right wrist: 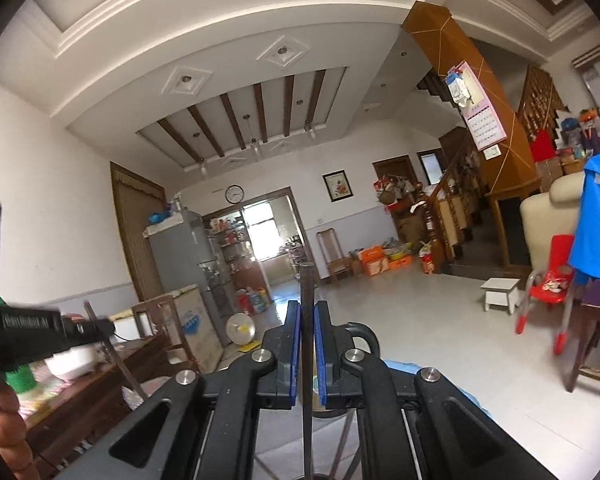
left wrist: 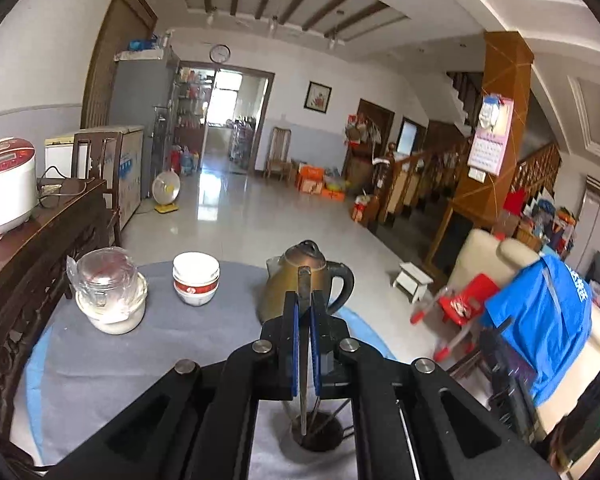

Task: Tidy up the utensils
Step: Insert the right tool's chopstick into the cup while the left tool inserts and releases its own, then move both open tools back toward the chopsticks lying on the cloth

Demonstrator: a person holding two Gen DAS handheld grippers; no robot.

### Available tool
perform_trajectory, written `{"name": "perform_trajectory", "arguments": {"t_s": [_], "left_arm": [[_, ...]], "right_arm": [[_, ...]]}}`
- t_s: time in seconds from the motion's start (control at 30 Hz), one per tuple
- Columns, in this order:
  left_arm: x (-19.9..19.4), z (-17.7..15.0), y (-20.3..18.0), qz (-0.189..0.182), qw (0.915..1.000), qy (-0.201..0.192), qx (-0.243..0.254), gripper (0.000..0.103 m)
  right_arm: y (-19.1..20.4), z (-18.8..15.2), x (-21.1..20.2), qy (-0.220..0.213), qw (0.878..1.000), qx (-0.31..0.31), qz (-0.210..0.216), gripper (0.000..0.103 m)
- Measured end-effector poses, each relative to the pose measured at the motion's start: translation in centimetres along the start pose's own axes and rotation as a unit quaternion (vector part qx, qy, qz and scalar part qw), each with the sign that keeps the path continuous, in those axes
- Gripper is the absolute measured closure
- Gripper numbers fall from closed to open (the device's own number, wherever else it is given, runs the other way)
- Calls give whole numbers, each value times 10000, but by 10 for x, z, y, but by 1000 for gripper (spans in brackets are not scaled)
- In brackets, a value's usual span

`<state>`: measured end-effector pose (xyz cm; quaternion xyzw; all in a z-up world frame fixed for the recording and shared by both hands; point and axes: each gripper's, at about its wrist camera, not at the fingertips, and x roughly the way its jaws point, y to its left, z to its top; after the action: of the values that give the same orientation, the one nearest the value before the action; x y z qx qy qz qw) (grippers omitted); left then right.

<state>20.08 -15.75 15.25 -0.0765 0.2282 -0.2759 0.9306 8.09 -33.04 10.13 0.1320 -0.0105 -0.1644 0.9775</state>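
Thin dark metal utensil (left wrist: pixel 304 344) upright, clamped in left hand-held gripper (left wrist: pixel 306 320), perhaps a chopstick

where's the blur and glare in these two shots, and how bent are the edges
Left wrist view: the doorway is blown out and glares off the floor; the red chair is smeared; walls bow with dark corners. Right wrist view: the left gripper is motion-blurred at the left edge, the right gripper and its chopstick are sharp, and the ceiling curves strongly.

Tarnished metal kettle (left wrist: pixel 300 280), matt cloth (left wrist: pixel 140 360)
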Motion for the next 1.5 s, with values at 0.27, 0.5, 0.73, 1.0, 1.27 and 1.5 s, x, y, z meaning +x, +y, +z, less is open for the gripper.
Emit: {"name": "perform_trajectory", "arguments": {"t_s": [0.27,0.5,0.73,1.0,1.27,1.5], "left_arm": [[50,-51,-4,273,9995,109,-118,97],[73,-82,-4,296,9983,488,145,97],[47,-85,9,181,9981,458,374,58],[-15,-104,44,697,9945,265,730,35],[-63,-183,95,1555,9774,1049,975,31],[-115,-203,129,2163,9613,1449,902,31]], "right_arm": [[-10,-41,25,602,9981,129,-63,96],[-18,-55,30,1108,9936,156,160,95],[-38,-58,29,1638,9837,616,419,91],[-64,-44,-16,1265,9851,1003,584,31],[-82,-80,-63,1757,9821,598,313,31],[-85,-83,-88,2028,9778,416,335,31]]}}
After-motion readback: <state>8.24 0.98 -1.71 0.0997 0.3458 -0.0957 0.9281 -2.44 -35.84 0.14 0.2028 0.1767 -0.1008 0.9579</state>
